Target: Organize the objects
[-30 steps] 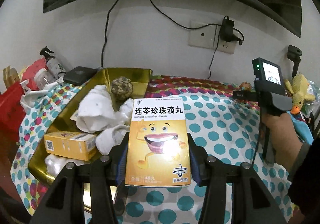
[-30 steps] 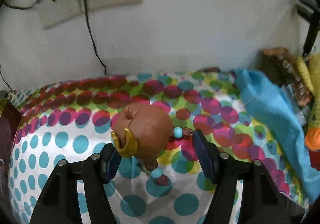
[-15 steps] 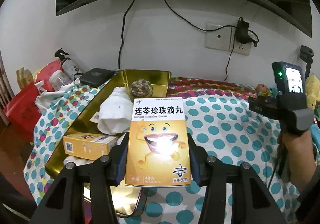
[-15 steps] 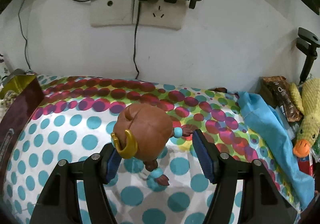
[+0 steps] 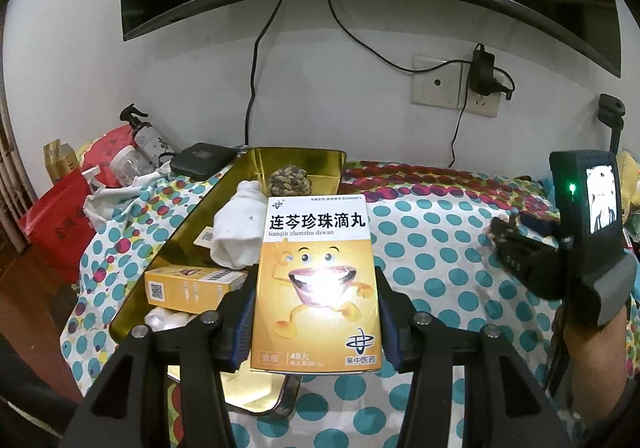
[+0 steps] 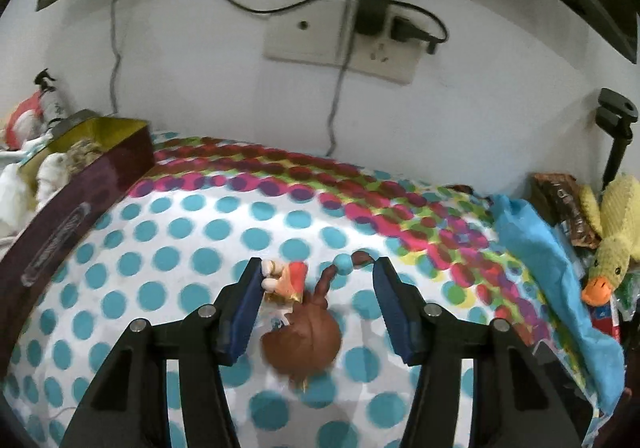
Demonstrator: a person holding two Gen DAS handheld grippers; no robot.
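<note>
Because the task is one of tidying, the medicine box (image 5: 316,280) is pinched upright by its two long edges between the pads of the left gripper (image 5: 315,268), its printed face turned to the camera. It is held clear of the dotted tablecloth (image 5: 432,248), so it can be lowered flat. Ahead of these jaws and to their left lies the open gold tin (image 5: 304,158). A smaller yellow box (image 5: 188,286), a wad of white cloth (image 5: 240,224) and a woven ball (image 5: 290,180) lie in it. The tin is therefore judged to be the collecting place, and the held box is poised at its near right edge.

Between the jaws of the right gripper (image 6: 318,262) a brown-haired figurine (image 6: 304,340) is seen, blurred and tipped head-down toward the wrist. These jaws stand apart and are closing. The figurine's pale hand and red part are pressed against the left pad, and the bead of its braid sits just beside the right pad. Whether it is truly clamped cannot be told. Well to the left of these jaws the tin's dark outer wall is seen. To their right a plush duck (image 6: 616,232) and a blue cloth (image 6: 532,248) lie apart against the wall.
</note>
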